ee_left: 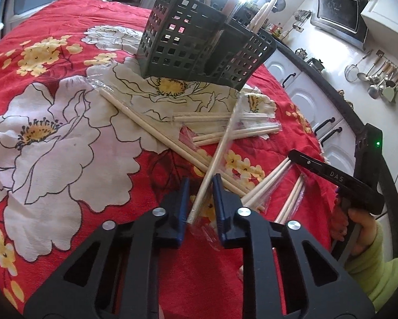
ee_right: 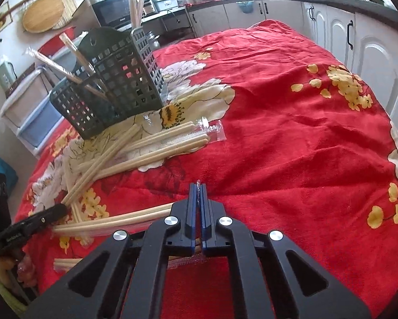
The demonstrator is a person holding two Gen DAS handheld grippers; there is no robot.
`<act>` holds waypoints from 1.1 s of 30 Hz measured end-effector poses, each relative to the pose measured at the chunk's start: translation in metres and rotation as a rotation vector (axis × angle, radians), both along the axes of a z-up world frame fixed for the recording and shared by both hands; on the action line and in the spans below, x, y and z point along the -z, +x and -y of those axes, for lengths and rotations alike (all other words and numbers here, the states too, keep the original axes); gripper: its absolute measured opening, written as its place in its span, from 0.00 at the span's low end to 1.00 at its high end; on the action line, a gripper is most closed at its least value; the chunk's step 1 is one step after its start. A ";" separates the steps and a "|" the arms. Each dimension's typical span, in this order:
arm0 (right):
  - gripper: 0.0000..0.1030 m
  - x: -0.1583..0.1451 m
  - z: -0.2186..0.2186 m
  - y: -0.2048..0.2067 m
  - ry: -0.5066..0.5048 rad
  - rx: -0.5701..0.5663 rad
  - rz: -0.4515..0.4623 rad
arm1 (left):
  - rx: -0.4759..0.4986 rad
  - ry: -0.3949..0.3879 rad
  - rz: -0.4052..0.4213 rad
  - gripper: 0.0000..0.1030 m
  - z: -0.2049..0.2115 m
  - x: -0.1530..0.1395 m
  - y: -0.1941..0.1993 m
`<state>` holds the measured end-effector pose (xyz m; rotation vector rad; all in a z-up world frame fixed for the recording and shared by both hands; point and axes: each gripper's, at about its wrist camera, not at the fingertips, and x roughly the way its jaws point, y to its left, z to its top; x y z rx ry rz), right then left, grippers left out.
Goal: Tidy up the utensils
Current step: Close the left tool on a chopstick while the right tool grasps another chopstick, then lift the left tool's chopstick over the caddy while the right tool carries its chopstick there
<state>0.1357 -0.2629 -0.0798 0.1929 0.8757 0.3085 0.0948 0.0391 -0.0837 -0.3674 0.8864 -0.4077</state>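
Observation:
A dark green perforated utensil holder (ee_left: 199,45) (ee_right: 111,87) stands on the red floral tablecloth (ee_left: 52,61) with a few wrapped chopsticks upright in it. Several wrapped chopstick pairs (ee_left: 225,130) (ee_right: 145,146) lie scattered in front of it. My left gripper (ee_left: 201,186) is shut on one wrapped pair (ee_left: 220,148) that slants up toward the holder. My right gripper (ee_right: 198,188) is shut on the clear wrapper end of another pair (ee_right: 114,219), whose sticks run off to the left. In the left wrist view the right gripper (ee_left: 291,156) shows at the right, sticks (ee_left: 265,183) jutting from it.
The table's edge curves close by on the right in the left wrist view, with white cabinets (ee_left: 305,101) and hanging ladles (ee_left: 376,79) beyond. A hand in a green sleeve (ee_left: 366,239) holds the right gripper. Bare red cloth (ee_right: 291,146) spreads right of the pile.

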 end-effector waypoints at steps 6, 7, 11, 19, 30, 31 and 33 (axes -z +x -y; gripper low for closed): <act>0.02 -0.013 0.003 -0.005 0.033 0.005 0.059 | 0.023 -0.036 0.019 0.05 0.000 -0.007 -0.005; 0.02 -0.017 0.002 -0.007 0.036 0.002 0.077 | 0.026 -0.038 0.027 0.04 0.000 -0.010 -0.006; 0.02 -0.033 0.001 -0.015 0.047 -0.010 0.148 | 0.035 -0.038 0.060 0.03 -0.003 -0.023 -0.013; 0.02 -0.064 -0.002 -0.027 0.050 -0.019 0.261 | 0.009 -0.020 0.146 0.03 -0.012 -0.051 -0.028; 0.02 -0.101 -0.012 -0.035 0.070 -0.043 0.366 | -0.056 -0.001 0.256 0.03 -0.026 -0.091 -0.027; 0.02 -0.105 -0.013 -0.035 0.074 -0.047 0.378 | -0.061 -0.004 0.265 0.03 -0.028 -0.095 -0.026; 0.02 -0.113 -0.015 -0.036 0.080 -0.051 0.399 | -0.070 -0.003 0.290 0.03 -0.029 -0.103 -0.024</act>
